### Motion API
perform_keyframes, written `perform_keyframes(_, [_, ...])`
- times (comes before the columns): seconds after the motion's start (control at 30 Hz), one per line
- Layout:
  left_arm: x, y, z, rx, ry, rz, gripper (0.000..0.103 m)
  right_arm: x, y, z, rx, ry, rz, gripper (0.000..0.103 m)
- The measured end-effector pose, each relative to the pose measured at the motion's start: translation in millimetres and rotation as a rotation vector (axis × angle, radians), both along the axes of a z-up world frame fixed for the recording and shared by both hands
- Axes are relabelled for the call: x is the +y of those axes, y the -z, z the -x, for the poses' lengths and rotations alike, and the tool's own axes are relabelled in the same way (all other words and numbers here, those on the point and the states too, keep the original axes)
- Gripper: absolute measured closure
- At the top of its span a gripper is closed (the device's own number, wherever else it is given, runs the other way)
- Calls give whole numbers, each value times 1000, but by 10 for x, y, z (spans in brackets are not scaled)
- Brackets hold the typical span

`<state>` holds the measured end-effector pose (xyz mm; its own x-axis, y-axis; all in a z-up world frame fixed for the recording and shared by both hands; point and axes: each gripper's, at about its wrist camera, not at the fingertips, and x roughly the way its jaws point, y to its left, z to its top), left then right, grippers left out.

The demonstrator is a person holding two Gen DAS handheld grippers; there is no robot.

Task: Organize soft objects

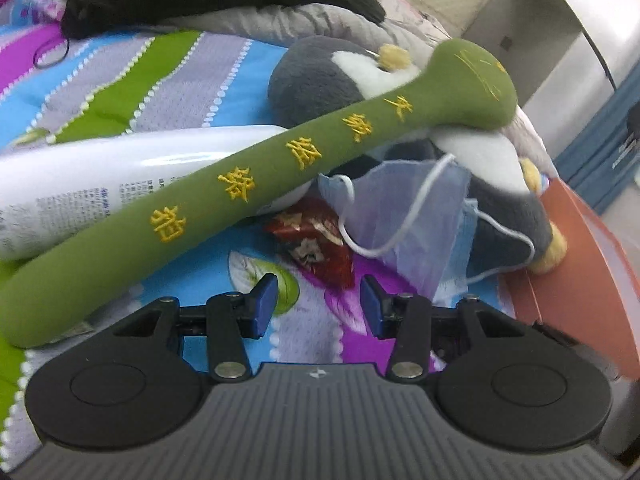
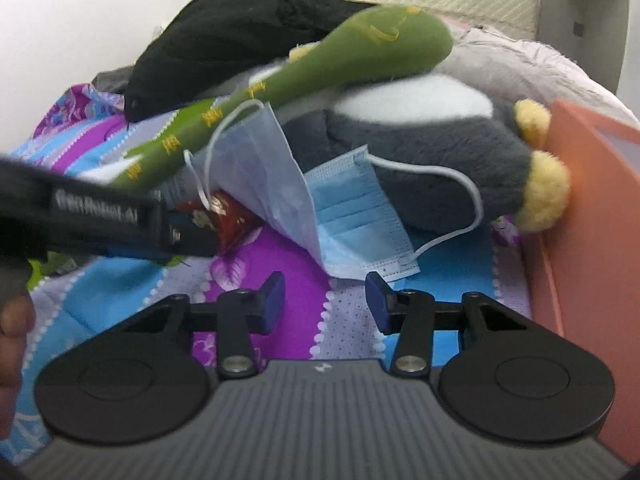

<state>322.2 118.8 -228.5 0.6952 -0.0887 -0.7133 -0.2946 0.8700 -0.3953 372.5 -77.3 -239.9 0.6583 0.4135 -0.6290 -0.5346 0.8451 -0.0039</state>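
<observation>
Soft things lie in a heap on the striped bedspread point(image 1: 120, 76), and the grey plush penguin point(image 2: 420, 168) serves as the landmark. A green plush stick point(image 1: 248, 184) with yellow stitched lettering leans across the penguin, its bulbous head resting on the penguin's white belly and its tail end running down and away past a white bottle point(image 1: 80, 184). Two face masks sit just in front of the penguin: a pale one point(image 2: 260, 168) propped up like a tent and a blue one point(image 2: 356, 220) flat beneath it, its ear loop draped against the penguin's side. A red wrapper point(image 2: 228, 220) peeks out beside the masks. Behind the penguin is a black garment point(image 2: 224, 32); touching its yellow feet is an orange box point(image 2: 592, 208).

Both claws hang empty over the bedspread, short of the masks. The left gripper point(image 1: 318, 304) has its jaws wide apart, and the right gripper point(image 2: 325, 300) likewise.

All of this will probably be light and yielding. The masks are thin and floppy, so pinching a folded edge or the pleated middle looks safer than a loop. The stick should squash easily; its narrow shaft near the middle seems the best hold. The penguin is bulky, so a foot or wing is likelier to fit between the jaws.
</observation>
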Motion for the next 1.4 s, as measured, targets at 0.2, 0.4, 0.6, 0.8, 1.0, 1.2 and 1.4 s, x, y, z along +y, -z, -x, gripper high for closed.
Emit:
perform_keyframes(0.2, [9, 57, -152, -24, -33, 17, 51, 79, 38, -99, -56, -37, 13, 56])
perform_keyframes(0.4, [38, 77, -255, -40, -67, 20, 51, 159, 67, -204, -46, -58, 14, 83])
perform_keyframes(0.6, [76, 79, -266, -41, -80, 28, 62, 154, 8, -144, -37, -36, -6, 95])
perform_keyframes(0.8, [-2, -22, -167, -30, -49, -36, 63, 97, -77, -17, -46, -28, 4, 96])
perform_keyframes(1.0, [-73, -121, 45, -13, -20, -55, 63, 2, -163, 165, -23, 1, 13, 96])
perform_keyframes(1.2, [-177, -288, 331, -4, 34, -85, 63, -140, -295, 388, -3, 27, 24, 96])
perform_keyframes(1.4, [-275, -429, 671, 5, 67, -101, 63, -253, -450, 619, 12, 55, 15, 98])
